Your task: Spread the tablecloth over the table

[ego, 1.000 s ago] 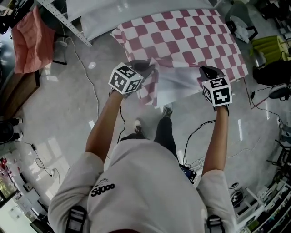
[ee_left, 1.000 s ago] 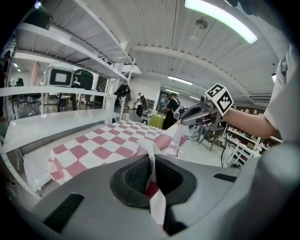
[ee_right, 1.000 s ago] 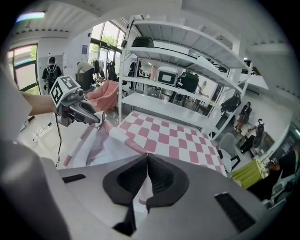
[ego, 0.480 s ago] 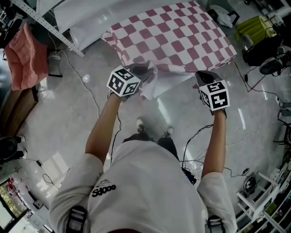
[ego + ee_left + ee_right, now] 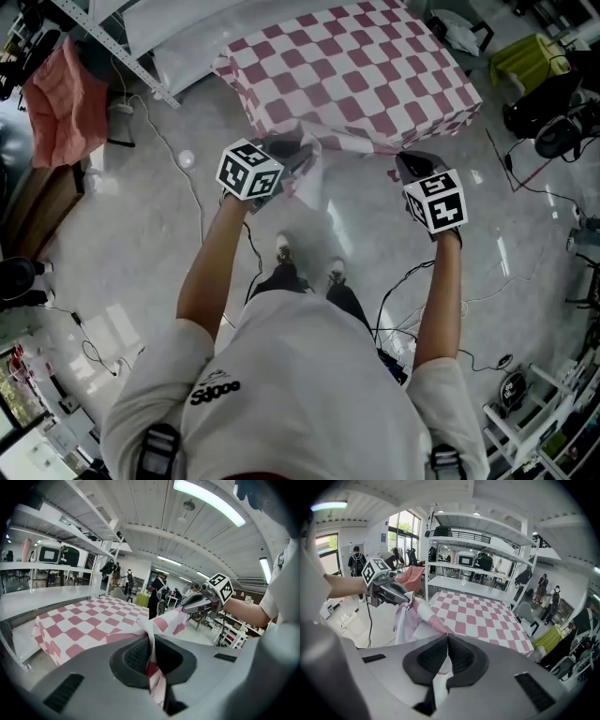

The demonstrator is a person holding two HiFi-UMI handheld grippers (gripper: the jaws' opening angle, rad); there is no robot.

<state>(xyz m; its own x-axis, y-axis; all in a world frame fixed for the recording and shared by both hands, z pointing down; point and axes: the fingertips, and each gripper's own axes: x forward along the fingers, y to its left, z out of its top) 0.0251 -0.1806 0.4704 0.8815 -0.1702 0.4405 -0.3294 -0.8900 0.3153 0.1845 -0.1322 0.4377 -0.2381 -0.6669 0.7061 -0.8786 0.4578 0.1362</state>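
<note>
There is a wire [image 5: 196,202] on the floor to my left, so if I step that way I could trip and yank everything with me.

My left tongs [image 5: 298,157] are clamped tight on a near corner of the tablecloth [image 5: 356,75]. That corner is all bunched and twisted, and a folded bit hangs down under the tongs. If I lay it down like that, I think the corner will end up tucked under and lumpy.

Most of the tablecloth lies on the counter in front of me (I can't see the counter itself, the red and white squares hide it). Only the near edge is lifted off, and it sags between my two tongs with the white underside showing. If I tug too hard toward me, the far side could slide over and the whole cloth could slip off onto the floor. If one hand pulls more than the other, the squares will sit crooked.

My right tongs [image 5: 410,161] are squeezed tight on the other near corner, but only on a thin bit of cloth. A quick jerk could pull it free, and that side would drop.

Another wire [image 5: 412,270] lies by my right foot, so I need to watch out there too.
</note>
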